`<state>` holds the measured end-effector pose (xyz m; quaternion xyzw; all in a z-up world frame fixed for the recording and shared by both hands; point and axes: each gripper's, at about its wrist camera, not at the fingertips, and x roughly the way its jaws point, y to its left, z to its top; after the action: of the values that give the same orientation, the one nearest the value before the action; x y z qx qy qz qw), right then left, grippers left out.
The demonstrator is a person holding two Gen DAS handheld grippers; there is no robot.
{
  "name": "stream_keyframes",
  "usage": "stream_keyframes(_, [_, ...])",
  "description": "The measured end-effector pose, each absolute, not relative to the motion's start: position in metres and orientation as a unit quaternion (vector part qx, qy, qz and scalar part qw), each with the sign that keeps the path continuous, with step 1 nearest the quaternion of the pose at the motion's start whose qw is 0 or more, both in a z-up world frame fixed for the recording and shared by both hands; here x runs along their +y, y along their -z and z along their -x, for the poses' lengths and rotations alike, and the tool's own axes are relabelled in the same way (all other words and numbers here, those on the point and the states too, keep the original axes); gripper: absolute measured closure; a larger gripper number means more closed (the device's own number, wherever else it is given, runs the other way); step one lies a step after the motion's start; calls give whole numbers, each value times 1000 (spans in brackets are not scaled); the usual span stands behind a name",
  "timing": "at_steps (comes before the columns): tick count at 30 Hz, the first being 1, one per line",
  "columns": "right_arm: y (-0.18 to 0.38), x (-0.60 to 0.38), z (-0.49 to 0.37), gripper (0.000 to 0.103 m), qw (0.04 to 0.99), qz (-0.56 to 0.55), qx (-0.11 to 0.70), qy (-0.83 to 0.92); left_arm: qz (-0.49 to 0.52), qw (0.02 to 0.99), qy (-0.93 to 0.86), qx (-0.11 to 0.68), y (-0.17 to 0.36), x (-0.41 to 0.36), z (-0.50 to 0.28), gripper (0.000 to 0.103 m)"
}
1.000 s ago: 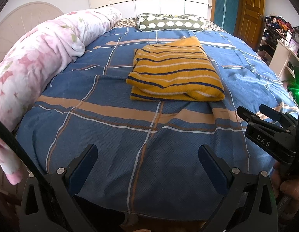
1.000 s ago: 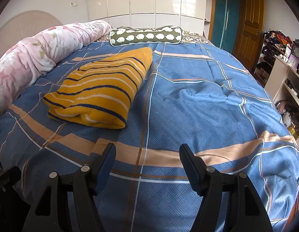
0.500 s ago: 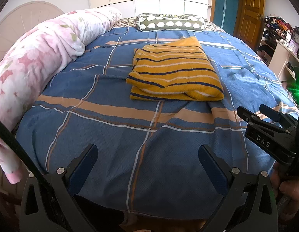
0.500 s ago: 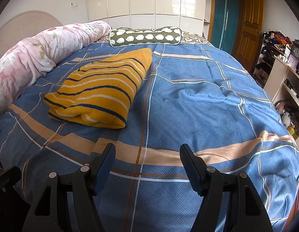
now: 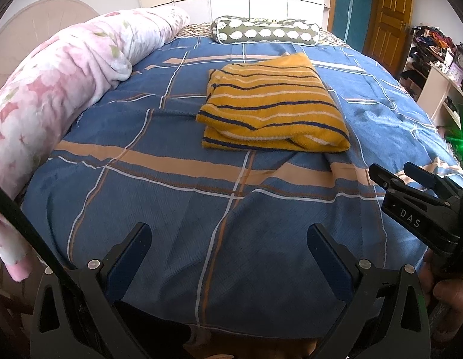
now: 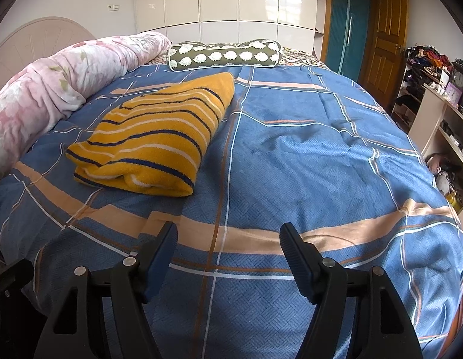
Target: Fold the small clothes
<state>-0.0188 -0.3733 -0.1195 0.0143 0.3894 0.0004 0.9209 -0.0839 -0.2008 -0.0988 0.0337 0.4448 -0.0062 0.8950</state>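
Since the striped yellow garment (image 5: pixel 273 110) lies folded on the bed (image 5: pixel 201 209), both grippers' jaws empty (spread wide), folding looks finished.

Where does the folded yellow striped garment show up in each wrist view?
Left wrist: folded yellow striped garment lies just right of centre, upper middle, on the blue plaid bedspread.
Right wrist: the garment lies left of centre.
Shared landmark: the green patterned bolster pillow beyond it.
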Motion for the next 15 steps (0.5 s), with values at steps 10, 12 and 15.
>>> stream_keyframes(10, [125, -369, 20, 27, 919, -14, 394, 2, -27, 890, 8, 454, 105, -196, 80, 0])
stream_keyframes(12, [126, -368, 20, 27, 918, -14, 395, 3, -26, 889, 8, 456, 106, -195, 80, 0])
stream_keyframes(15, [128, -368, 21, 27, 918, -14, 397, 3, -25, 889, 8, 458, 107, -193, 79, 0])
